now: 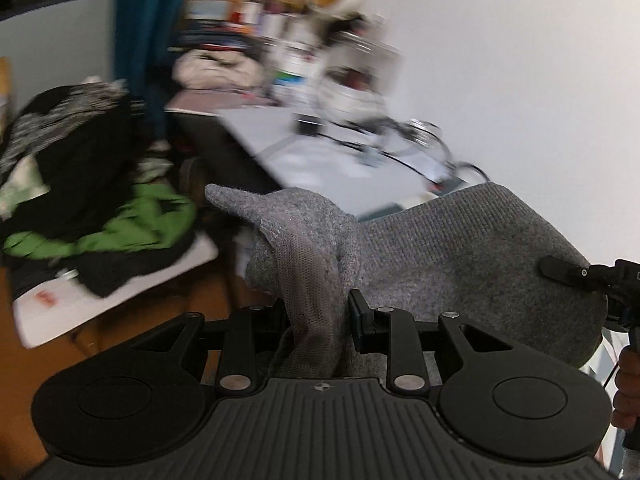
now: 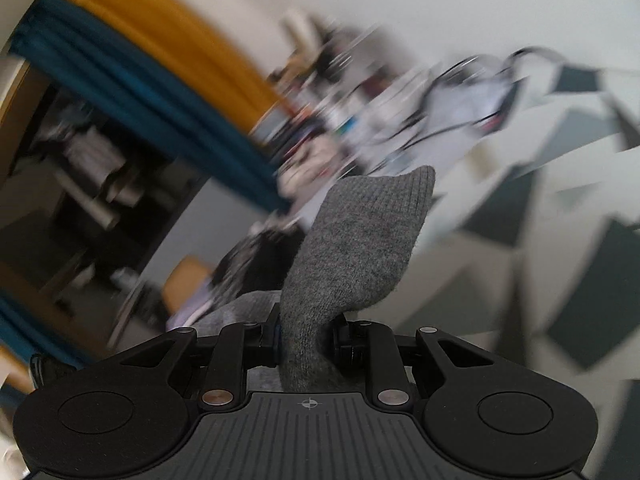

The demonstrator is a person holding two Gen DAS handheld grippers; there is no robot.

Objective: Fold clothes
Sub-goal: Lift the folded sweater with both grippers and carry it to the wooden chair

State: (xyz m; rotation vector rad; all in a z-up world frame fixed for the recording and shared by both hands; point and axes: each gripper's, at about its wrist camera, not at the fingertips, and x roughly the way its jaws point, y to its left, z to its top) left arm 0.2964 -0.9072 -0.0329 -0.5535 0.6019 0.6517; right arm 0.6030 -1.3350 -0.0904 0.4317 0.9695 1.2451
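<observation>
A grey knitted sweater (image 1: 460, 256) hangs in the air between both grippers. My left gripper (image 1: 316, 312) is shut on a bunched fold of it, with a corner sticking up past the fingers. My right gripper (image 2: 306, 340) is shut on a ribbed edge of the same sweater (image 2: 360, 248), which stands up above the fingers. In the left wrist view the right gripper (image 1: 560, 270) shows at the far right, against the sweater's edge. Both views are blurred by motion.
A pile of black, grey and green clothes (image 1: 88, 184) lies on a white surface at the left. A white table (image 1: 320, 152) with cables and clutter stands behind. Blue and yellow curtains (image 2: 160, 80) hang at the back.
</observation>
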